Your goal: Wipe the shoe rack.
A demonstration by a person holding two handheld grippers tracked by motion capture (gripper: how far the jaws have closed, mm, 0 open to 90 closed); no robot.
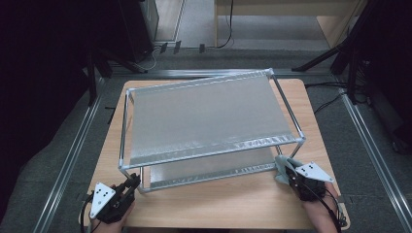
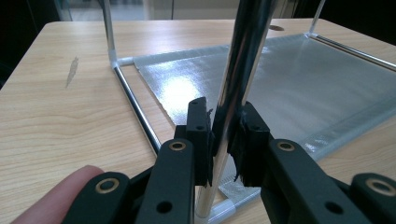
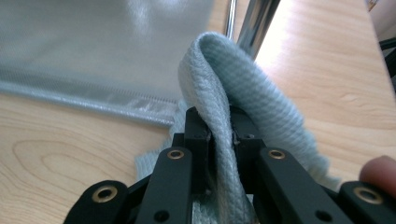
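**Two Grippers, One Rack, One Cloth**

Two tools shared the work as we stood over the wooden tabletop (image 1: 204, 208). Our left gripper (image 2: 224, 140) had its jaws closed on the near-left upright post (image 2: 238, 70) of the two-tier rack (image 1: 209, 116), the chrome tube pinched between the black pads just above its white corner joint. Our right gripper (image 3: 223, 135) had its jaws clamped on a fold of pale blue-grey cloth (image 3: 247, 93), which arched up over the pads and drooped down both sides. In the high view that cloth (image 1: 283, 167) sat at the rack's near-right corner, just beside the post there; whether it touched the metal we could not tell.

The rack stood in the middle of the tabletop, its upper and lower shelves covered with silvery mesh sheeting. We judged the frame light but rigid, its polished tubes slippery under rubber pads, so a hold low on a post near a joint looked steadiest. The woven cloth we judged soft and limp, apt to slip from a shallow pinch; a deep bite on a doubled fold, as here, seemed the sound way to take it for wiping.
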